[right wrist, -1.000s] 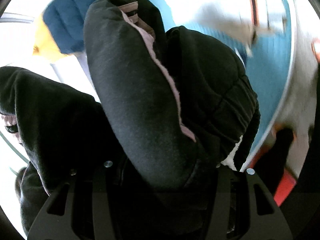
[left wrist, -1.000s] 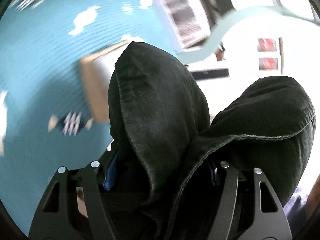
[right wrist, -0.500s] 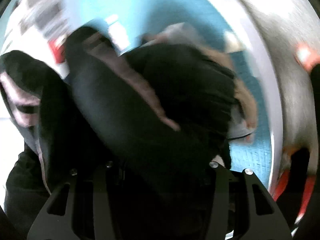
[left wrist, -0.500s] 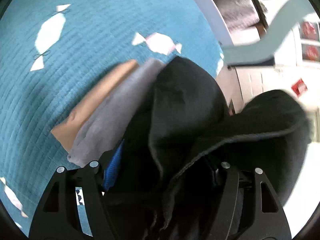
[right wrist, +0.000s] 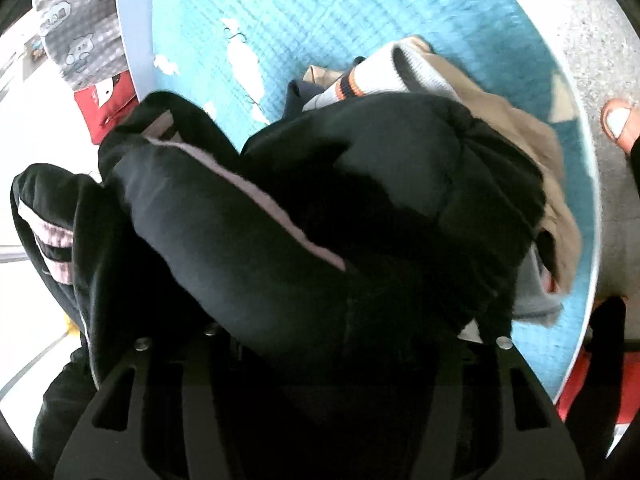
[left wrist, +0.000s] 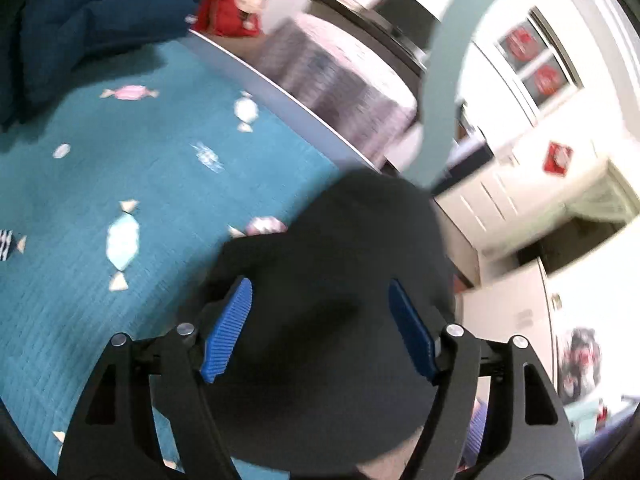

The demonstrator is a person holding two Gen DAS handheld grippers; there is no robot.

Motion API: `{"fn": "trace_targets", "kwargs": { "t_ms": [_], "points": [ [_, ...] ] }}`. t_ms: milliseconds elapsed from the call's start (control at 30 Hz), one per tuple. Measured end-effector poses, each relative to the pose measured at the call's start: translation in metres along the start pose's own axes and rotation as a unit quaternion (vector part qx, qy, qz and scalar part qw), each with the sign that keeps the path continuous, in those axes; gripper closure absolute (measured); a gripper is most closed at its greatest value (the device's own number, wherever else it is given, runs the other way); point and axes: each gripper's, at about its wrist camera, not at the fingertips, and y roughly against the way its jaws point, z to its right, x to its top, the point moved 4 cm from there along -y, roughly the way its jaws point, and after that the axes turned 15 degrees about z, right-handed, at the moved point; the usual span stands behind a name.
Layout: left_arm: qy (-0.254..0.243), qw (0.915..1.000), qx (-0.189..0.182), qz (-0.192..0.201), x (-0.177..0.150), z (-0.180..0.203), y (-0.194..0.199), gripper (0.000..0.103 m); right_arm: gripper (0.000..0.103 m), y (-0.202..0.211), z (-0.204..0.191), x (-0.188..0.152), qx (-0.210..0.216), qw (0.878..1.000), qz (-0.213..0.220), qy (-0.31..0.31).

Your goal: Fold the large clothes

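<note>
A bundled black garment (left wrist: 340, 240) lies on the teal candy-print quilt (left wrist: 120, 160) near the bed's edge. My left gripper (left wrist: 319, 286) is over it, jaws opening, both blue pads (left wrist: 228, 328) bare and clear of the cloth. In the right wrist view the same black garment (right wrist: 320, 200), with a pale stripe, is heaped over my right gripper (right wrist: 352, 332) and hides its fingers; those jaws are opening too. The bundle rests against a stack of folded clothes (right wrist: 400, 68) in tan, grey and white with an orange band.
A dark blue duvet (left wrist: 80, 20) and a red bag (left wrist: 236, 4) lie at the far end of the bed. Grey patterned fabric (left wrist: 340, 80) hangs beyond the edge, with white cabinets (left wrist: 520, 200) behind. A person's foot in an orange sandal (right wrist: 620, 124) stands on the speckled floor (right wrist: 580, 20).
The left view swung off the folded pile toward the bed's edge, and the black cloth slid off the left jaws, baring both pads. The right gripper dropped with its bundle onto the folded stack.
</note>
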Motion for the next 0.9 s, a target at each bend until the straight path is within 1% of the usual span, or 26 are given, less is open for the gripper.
{"fn": "trace_targets", "kwargs": {
  "t_ms": [33,67,100,167,200,267,300,333,400,467,533,567,600,667,700,733,767,800,833,867,900],
  "points": [
    [-0.012,0.9999,-0.006,-0.002,-0.003,0.009,0.000,0.031,0.047,-0.008,-0.003,0.000,0.003,1.000,0.005,-0.010],
    [-0.024,0.9996,-0.001,-0.011,-0.009,0.013,-0.006,0.029,0.046,-0.014,-0.006,0.001,0.002,1.000,0.008,-0.009],
    [-0.048,0.9983,0.029,-0.019,-0.015,0.014,-0.017,0.029,0.045,-0.020,-0.015,0.000,0.001,1.000,0.010,-0.005],
    [-0.064,0.9960,0.056,-0.029,-0.020,0.009,-0.034,0.029,0.041,-0.029,-0.030,0.004,-0.008,1.000,0.005,0.011],
    [-0.048,0.9957,0.064,-0.046,-0.020,-0.003,-0.050,0.029,0.040,-0.015,-0.032,-0.001,-0.014,1.000,-0.003,0.026],
    [-0.022,0.9951,0.071,-0.065,-0.018,-0.021,-0.076,0.030,0.037,-0.018,-0.037,0.004,-0.031,0.998,-0.021,0.057],
    [-0.024,0.9942,0.076,-0.073,-0.015,-0.026,-0.086,0.030,0.037,-0.015,-0.038,0.007,-0.037,0.996,-0.034,0.073],
    [-0.024,0.9926,0.088,-0.080,-0.012,-0.032,-0.095,0.030,0.037,-0.009,-0.039,0.010,-0.041,0.994,-0.044,0.091],
    [-0.036,0.9897,0.105,-0.091,-0.006,-0.038,-0.107,0.030,0.034,0.004,-0.040,0.013,-0.046,0.989,-0.055,0.127],
    [-0.026,0.9899,0.100,-0.097,-0.002,-0.042,-0.114,0.030,0.030,0.025,-0.044,0.013,-0.061,0.981,-0.050,0.178],
    [-0.039,0.9882,0.101,-0.108,0.000,-0.042,-0.115,0.030,0.029,0.060,-0.056,0.013,-0.106,0.956,-0.009,0.274],
    [-0.047,0.9872,0.102,-0.112,-0.002,-0.041,-0.118,0.030,0.028,0.081,-0.064,0.011,-0.125,0.939,0.022,0.319],
    [-0.051,0.9868,0.102,-0.115,-0.003,-0.041,-0.121,0.030,0.028,0.103,-0.081,0.005,-0.131,0.917,0.056,0.373],
    [-0.054,0.9868,0.098,-0.117,-0.009,-0.038,-0.125,0.030,0.028,0.133,-0.117,-0.014,-0.115,0.879,0.103,0.452],
    [-0.060,0.9866,0.097,-0.117,-0.011,-0.036,-0.130,0.030,0.028,0.143,-0.141,-0.028,-0.095,0.858,0.121,0.490],
    [-0.062,0.9865,0.095,-0.118,-0.010,-0.034,-0.131,0.030,0.031,0.147,-0.161,-0.043,-0.068,0.842,0.132,0.519],
    [-0.066,0.9864,0.093,-0.118,-0.011,-0.032,-0.132,0.030,0.036,0.146,-0.177,-0.059,-0.038,0.829,0.129,0.543],
    [-0.070,0.9861,0.092,-0.120,-0.011,-0.030,-0.134,0.030,0.040,0.138,-0.193,-0.077,-0.012,0.816,0.115,0.566],
    [-0.072,0.9859,0.091,-0.121,-0.011,-0.029,-0.135,0.030,0.051,0.127,-0.201,-0.087,-0.007,0.807,0.107,0.580],
    [-0.074,0.9856,0.092,-0.121,-0.011,-0.029,-0.135,0.030,0.070,0.112,-0.206,-0.094,-0.008,0.799,0.099,0.594],
    [-0.074,0.9856,0.092,-0.121,-0.011,-0.030,-0.136,0.030,0.078,0.089,-0.208,-0.099,-0.017,0.790,0.090,0.606]
  ]
}}
